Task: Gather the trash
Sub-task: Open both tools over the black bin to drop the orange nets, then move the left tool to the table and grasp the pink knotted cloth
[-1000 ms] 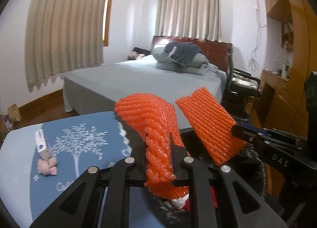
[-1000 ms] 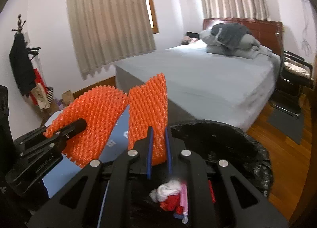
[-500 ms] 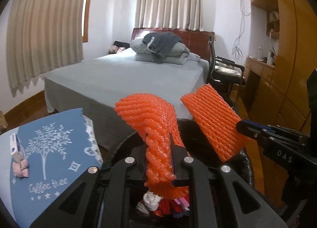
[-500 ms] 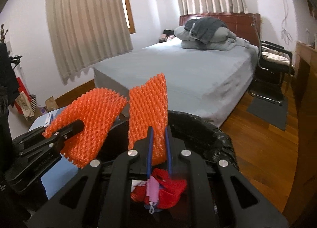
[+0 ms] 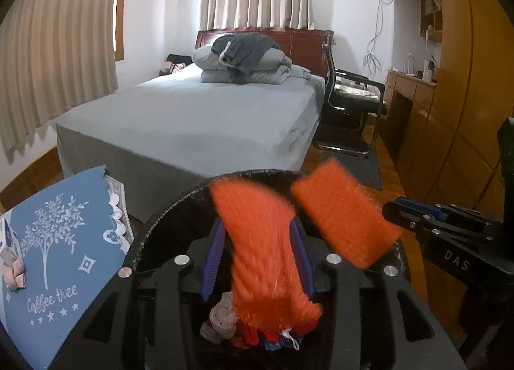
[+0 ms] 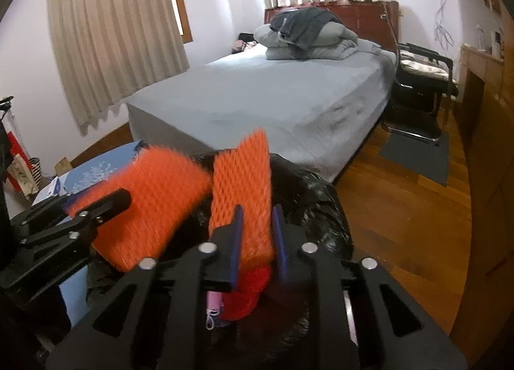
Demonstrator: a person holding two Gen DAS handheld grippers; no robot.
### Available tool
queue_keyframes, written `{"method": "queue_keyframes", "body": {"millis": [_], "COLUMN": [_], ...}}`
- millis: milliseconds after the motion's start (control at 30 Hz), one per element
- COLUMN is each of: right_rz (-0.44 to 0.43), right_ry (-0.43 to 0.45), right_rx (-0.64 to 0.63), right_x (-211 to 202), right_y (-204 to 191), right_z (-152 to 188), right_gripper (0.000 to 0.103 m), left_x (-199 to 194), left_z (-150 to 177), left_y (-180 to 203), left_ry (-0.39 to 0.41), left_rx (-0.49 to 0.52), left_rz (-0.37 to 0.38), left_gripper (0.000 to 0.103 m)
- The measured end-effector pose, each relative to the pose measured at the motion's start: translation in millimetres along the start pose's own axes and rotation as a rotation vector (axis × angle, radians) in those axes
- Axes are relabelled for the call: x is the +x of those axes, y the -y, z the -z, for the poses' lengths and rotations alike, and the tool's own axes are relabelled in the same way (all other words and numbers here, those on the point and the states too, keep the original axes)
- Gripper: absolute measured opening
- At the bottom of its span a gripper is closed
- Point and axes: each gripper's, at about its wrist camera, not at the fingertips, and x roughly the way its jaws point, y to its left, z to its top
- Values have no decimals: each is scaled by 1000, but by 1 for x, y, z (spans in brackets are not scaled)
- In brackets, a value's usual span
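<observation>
- Left wrist cam: my left gripper over the black-lined bin, jaws opening. Orange foam net betw the blue pads, blurred; can't tell if pads touch it.
- Right wrist cam: my right gripper over the same bin, jaws opening. 2nd orange foam net upright betw pads, gap on its right side.
- Bin bottom: red + pink trash.

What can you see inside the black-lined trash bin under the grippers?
Inside the trash bin: crumpled white tissue, red scraps and a pink piece. The two orange foam nets and gripper frames cover the rest, so the bottom is hidden.
</observation>
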Motion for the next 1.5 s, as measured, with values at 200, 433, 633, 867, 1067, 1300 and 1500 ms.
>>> {"method": "queue_keyframes", "body": {"millis": [200, 433, 633, 867, 1067, 1300, 1500], "right_rz": [15, 11, -51, -133, -210, -283, -306], "right_ry": [2, 39, 47, 25, 16, -4, -28], "right_rx": [8, 8, -22, -98, -154, -216, -248], "right_x": [1, -7, -5, 13, 32, 59, 84], "right_y": [4, -9, -46, -110, -171, -235, -271], "right_z": [2, -5, -15, -24, -31, -32, -30], "right_gripper": [68, 93, 96, 97, 97, 97, 97], "left_x": [-4, -29, -63, -98, -116, -122, -108], "left_z": [2, 6, 14, 38, 61, 79, 90], "left_y": [-8, -42, -92, -156, -207, -262, -291], "left_ry": [3, 40, 78, 81, 66, 48, 14], "left_rx": [-7, -39, -113, -201, -285, -337, -364], "left_rz": [-26, -126, -241, -377, -474, -565, -588], "left_gripper": [53, 71, 82, 87, 87, 87, 87]}}
